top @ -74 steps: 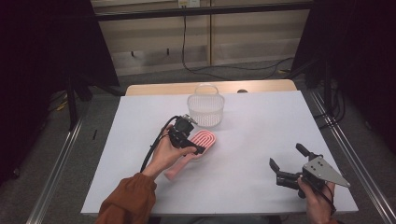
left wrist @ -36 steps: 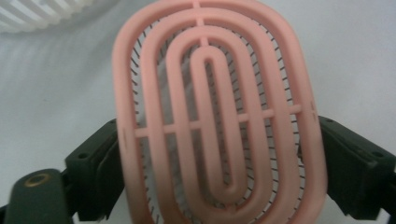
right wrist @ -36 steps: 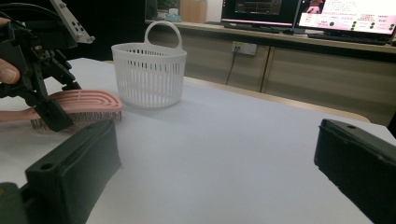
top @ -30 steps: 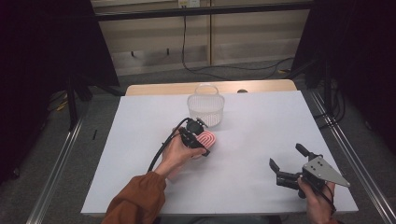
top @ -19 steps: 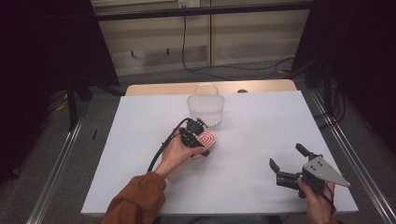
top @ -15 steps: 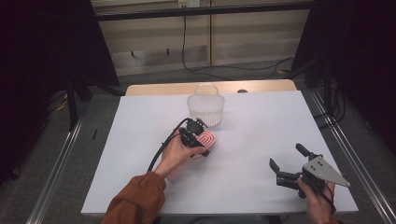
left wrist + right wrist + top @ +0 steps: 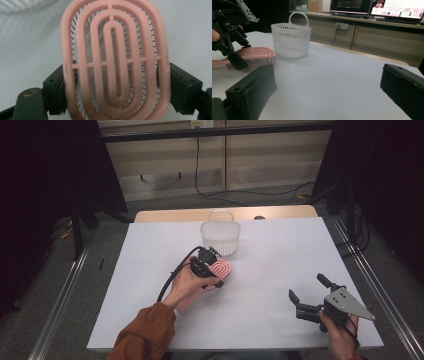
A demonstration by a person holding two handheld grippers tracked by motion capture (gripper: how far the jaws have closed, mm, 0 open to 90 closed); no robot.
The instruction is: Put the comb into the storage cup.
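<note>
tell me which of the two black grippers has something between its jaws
The left gripper: it clamps the pink plastic hairbrush. The right gripper stands open.

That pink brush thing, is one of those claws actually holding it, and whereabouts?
Yes: the left gripper clamps the pink hairbrush across the two long edges of its oval head. The right gripper holds nothing.

The left hand-held gripper (image 7: 212,272) sits near the middle of the high view, held by a hand (image 7: 187,284) whose orange-sleeved forearm (image 7: 145,337) rises from the bottom edge. Its two black jaws stand wide apart and press on something held between them. The right hand-held gripper (image 7: 305,295) lies low at the lower right of the frame, jaws spread with nothing between them, gripped from below by the right hand (image 7: 340,335).
</note>
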